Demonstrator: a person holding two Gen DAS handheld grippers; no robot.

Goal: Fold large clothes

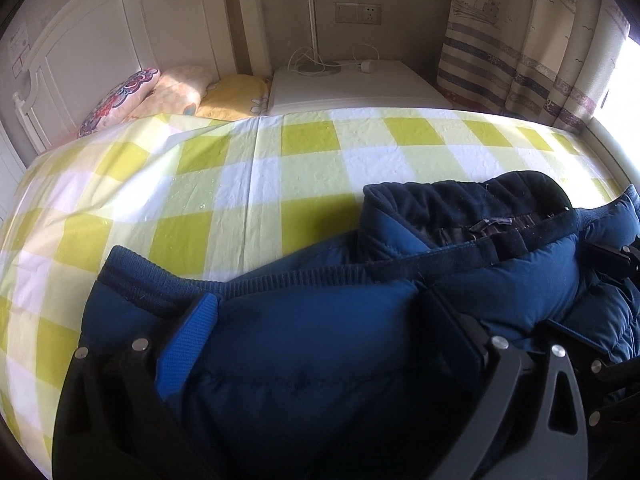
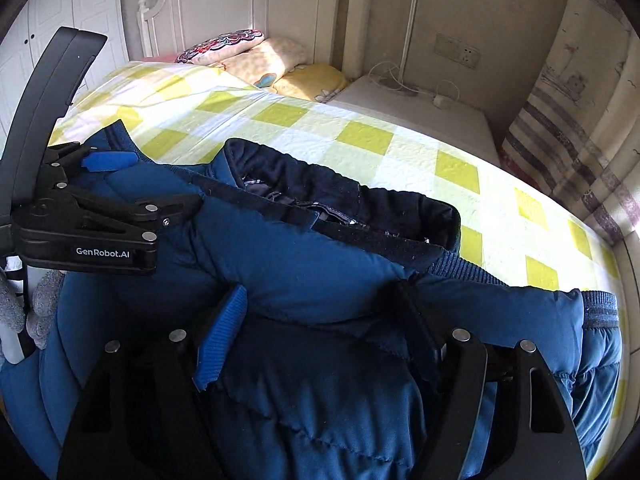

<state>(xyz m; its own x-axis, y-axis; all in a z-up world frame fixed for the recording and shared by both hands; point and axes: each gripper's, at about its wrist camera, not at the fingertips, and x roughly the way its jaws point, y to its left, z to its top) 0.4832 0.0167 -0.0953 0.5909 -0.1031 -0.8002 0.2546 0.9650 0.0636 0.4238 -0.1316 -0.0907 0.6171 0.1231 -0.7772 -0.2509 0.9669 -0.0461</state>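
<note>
Left gripper [image 1: 320,320] with jaws spread wide, the puffy blue jacket [image 1: 320,360] bulging up between them, its blue pad [image 1: 188,336] and dark pad [image 1: 452,320] standing clear of the fabric rather than pinching it. Right gripper [image 2: 320,320] likewise parted, jaws astride a dark fold of the same jacket [image 2: 312,264], pads not seen pressing. Beyond both sets of jaws, the dark fleece collar [image 1: 460,200] lying open, ribbed cuff [image 1: 140,276] just ahead of the left blue pad. Further ahead of the jaws, bare yellow-and-white checked bedsheet [image 1: 280,168], then pillows [image 1: 176,92] against a white headboard [image 1: 100,40]. To the right past the jaws, a white bedside cabinet [image 1: 352,88] with a looped cable, and a striped curtain [image 1: 532,52]. In the right wrist view, left of its jaws, the other gripper resting on the jacket, a grey-gloved hand [image 2: 40,308] below it.
</note>
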